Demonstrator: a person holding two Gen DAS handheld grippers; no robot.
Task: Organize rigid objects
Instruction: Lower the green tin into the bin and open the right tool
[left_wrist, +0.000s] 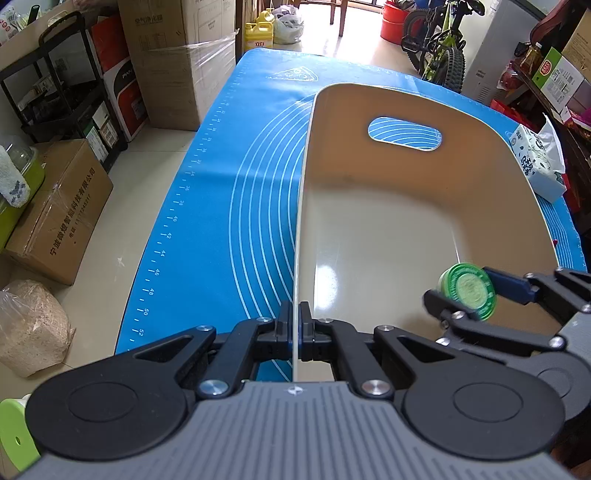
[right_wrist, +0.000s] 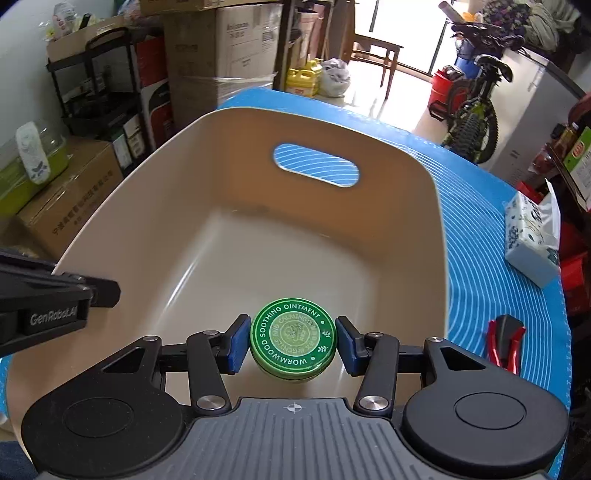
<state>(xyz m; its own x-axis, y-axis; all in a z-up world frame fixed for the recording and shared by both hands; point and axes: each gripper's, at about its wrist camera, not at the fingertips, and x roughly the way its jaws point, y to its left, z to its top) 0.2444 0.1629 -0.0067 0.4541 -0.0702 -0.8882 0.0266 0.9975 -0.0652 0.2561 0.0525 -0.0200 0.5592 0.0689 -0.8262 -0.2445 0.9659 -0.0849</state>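
A beige plastic basket (left_wrist: 388, 192) (right_wrist: 258, 184) with a handle slot stands on the blue mat; nothing lies inside it. My left gripper (left_wrist: 294, 328) is shut on the basket's near left rim (left_wrist: 295, 258), one pad on each side of the thin wall. My right gripper (right_wrist: 293, 343) (left_wrist: 476, 291) is shut on a round green ointment tin (right_wrist: 293, 341) (left_wrist: 469, 290), its blue pads pressing the tin's sides. The tin hangs over the basket's near inside, lid facing the right wrist camera. The left gripper's (right_wrist: 107, 291) finger also shows in the right wrist view.
Red-handled pliers (right_wrist: 504, 343) lie on the blue measuring mat (left_wrist: 229, 184) (right_wrist: 480, 258) right of the basket. A tissue pack (right_wrist: 532, 240) (left_wrist: 539, 162) sits at the mat's right edge. Cardboard boxes, a black shelf and a bicycle stand around the table.
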